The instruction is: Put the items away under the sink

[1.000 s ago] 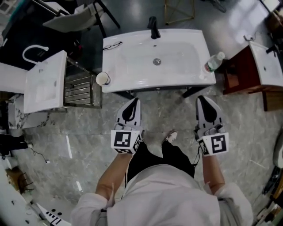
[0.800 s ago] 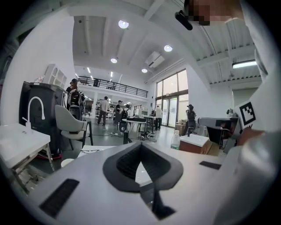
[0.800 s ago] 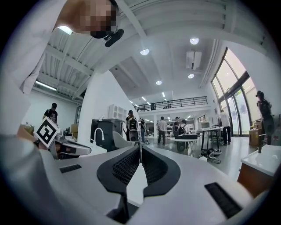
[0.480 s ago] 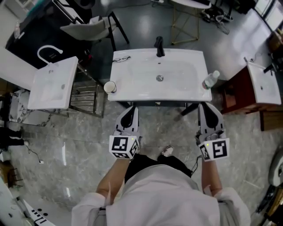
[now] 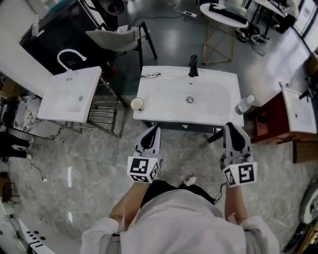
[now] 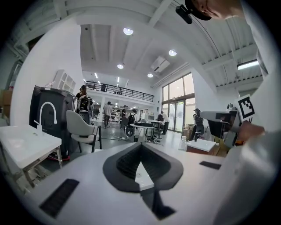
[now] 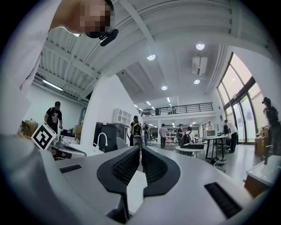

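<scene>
A white sink point(image 5: 164, 106) with a black faucet point(image 5: 193, 65) stands ahead of me in the head view. On its left front corner is a paper cup point(image 5: 137, 103). A clear bottle with a green label point(image 5: 244, 105) stands on its right edge, and a pair of glasses point(image 5: 150, 75) lies at its back left. My left gripper point(image 5: 155, 127) hovers just short of the sink's front edge, shut and holding nothing. My right gripper point(image 5: 230, 125) hangs near the front right corner, also shut and empty. The space under the sink is hidden.
A second white sink point(image 5: 69, 94) with a white faucet stands to the left, with a metal rack point(image 5: 102, 113) beside it. A red-brown cabinet point(image 5: 266, 121) with another basin is on the right. A chair point(image 5: 119, 37) and a round table point(image 5: 226, 14) stand behind.
The view has drawn back, so the sink looks smaller and sits lower and more to the right in the frame. Both grippers keep their shut pose in front of it.
</scene>
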Tool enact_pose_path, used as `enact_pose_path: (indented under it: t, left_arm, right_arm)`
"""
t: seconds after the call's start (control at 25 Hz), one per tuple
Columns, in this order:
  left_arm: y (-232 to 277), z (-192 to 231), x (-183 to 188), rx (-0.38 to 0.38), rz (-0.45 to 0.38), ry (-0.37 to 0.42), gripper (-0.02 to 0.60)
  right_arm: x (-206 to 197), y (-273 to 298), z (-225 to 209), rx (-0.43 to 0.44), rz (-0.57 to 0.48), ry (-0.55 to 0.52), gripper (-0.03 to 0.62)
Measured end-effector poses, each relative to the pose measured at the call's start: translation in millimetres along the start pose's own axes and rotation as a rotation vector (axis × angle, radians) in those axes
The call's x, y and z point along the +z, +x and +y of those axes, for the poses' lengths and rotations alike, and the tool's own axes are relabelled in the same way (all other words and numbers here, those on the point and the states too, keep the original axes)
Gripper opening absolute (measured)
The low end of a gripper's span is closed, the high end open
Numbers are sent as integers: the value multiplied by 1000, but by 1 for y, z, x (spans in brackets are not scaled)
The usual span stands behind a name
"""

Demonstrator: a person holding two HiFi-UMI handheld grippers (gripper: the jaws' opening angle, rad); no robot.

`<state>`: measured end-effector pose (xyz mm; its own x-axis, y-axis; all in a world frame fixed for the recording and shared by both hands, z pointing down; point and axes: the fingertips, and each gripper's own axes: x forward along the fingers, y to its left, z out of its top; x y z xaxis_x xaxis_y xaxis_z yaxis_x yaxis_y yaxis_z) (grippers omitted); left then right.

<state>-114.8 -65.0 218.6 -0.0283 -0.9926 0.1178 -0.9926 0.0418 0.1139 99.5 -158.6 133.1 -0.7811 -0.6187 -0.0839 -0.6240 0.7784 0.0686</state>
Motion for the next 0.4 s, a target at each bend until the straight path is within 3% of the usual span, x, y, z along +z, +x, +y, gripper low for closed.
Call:
enact_pose_path:
  t: [0.4]
  left_arm:
    - [-12,13,5,-8,1,-6,3]
  right_arm:
    - [18,-9,11,-38,-15,-33,41]
